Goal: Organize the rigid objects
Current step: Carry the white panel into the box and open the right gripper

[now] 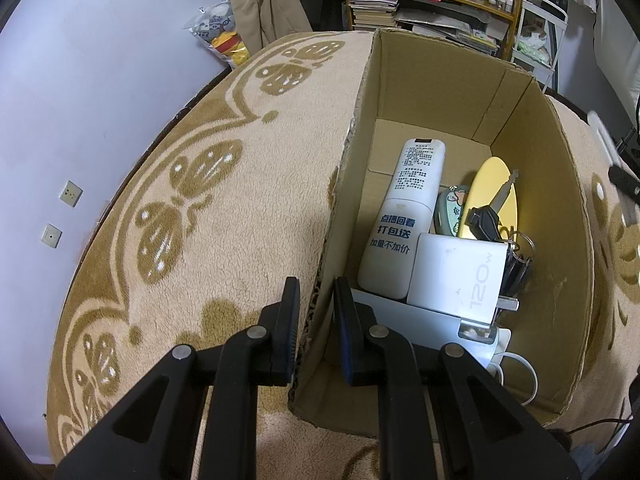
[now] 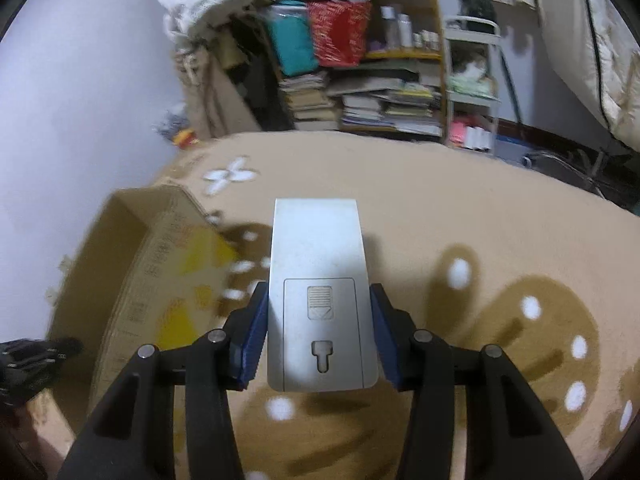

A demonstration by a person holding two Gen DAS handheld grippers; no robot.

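Right tool [image 2: 318,334]: clamped on flat grey plastic remote [image 2: 320,280], battery cover up, raised above beige patterned rug [image 2: 480,220]; slip likely, smooth sides. Left tool [image 1: 316,320]: pinched shut on brown cardboard box [image 1: 432,92] wall; crowded inside, jam possible.

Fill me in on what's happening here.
A person is tidying loose items into a cardboard box on a patterned blanket. The left gripper is clamped on the box's wall. The right gripper holds a grey remote, battery cover up, above the blanket beside the box. A white remote, charger and keys already lie inside.
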